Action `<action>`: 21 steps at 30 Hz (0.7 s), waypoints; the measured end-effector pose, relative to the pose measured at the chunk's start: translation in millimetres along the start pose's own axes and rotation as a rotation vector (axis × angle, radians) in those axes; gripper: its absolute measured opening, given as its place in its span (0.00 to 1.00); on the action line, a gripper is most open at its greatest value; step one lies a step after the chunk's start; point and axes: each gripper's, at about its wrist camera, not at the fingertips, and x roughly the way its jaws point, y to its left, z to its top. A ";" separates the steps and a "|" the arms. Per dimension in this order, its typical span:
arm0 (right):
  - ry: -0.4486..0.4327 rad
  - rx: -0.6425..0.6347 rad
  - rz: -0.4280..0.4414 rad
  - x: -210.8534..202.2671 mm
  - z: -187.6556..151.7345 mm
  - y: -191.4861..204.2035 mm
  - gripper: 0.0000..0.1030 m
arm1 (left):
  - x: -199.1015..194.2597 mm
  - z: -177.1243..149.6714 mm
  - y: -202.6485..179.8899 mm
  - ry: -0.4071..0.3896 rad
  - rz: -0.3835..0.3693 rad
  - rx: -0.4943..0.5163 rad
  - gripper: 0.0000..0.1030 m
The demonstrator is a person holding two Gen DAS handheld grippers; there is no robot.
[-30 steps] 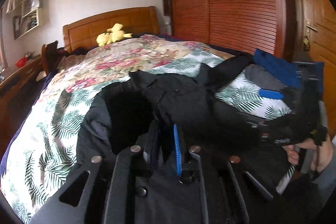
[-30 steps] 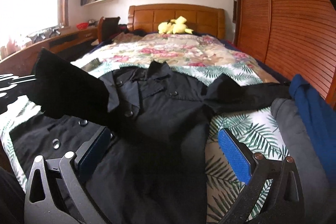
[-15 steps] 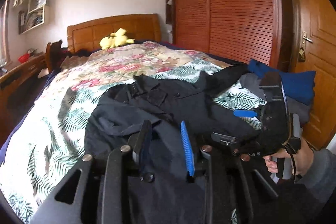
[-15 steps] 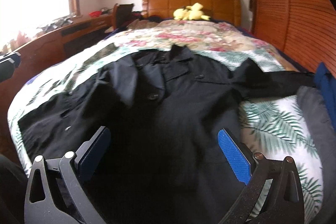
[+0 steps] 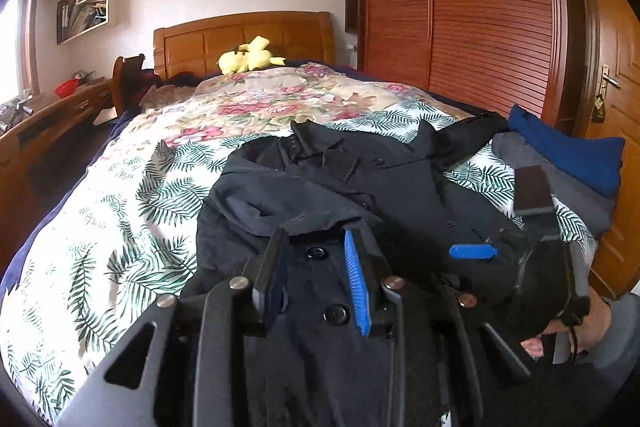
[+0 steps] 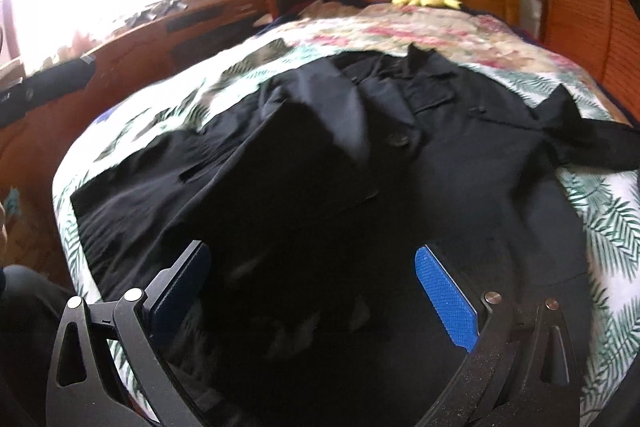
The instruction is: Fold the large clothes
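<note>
A black buttoned coat [image 5: 384,179] lies spread on the bed's leaf-print quilt [image 5: 132,227]. Its left side is folded over the body and its other sleeve [image 5: 468,131] stretches right. My left gripper [image 5: 316,279] hovers low over the coat's front. Its jaws stand a narrow way apart, with only the coat's buttons showing below the gap. My right gripper [image 6: 312,295] is wide open above the coat's [image 6: 460,155] dark lower part and touches nothing. In the left wrist view the right gripper [image 5: 502,223] is at the right, held by a hand [image 5: 560,331].
Folded blue [image 5: 568,155] and grey [image 5: 560,187] clothes are stacked at the bed's right edge. A yellow plush toy [image 5: 250,59] sits by the wooden headboard [image 5: 244,35]. A slatted wardrobe [image 5: 480,19] and a door [image 5: 612,99] stand to the right, a desk [image 6: 160,35] to the left.
The left gripper has let go of the raised coat flap, which now lies folded over the body, and has drawn back. The right gripper has tilted down and sunk closer to the coat.
</note>
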 end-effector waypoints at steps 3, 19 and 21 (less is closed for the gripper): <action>0.051 -0.009 -0.005 12.4 -5.9 4.4 1.00 | -0.1 0.0 -0.2 0.001 0.000 0.005 0.27; 0.079 -0.080 0.053 -8.3 -19.9 -4.6 0.12 | 11.2 1.3 -8.6 0.017 -0.012 0.012 0.27; 0.050 -0.075 0.017 -21.8 -15.2 -16.7 0.10 | 12.3 1.2 -9.4 0.017 -0.018 0.013 0.27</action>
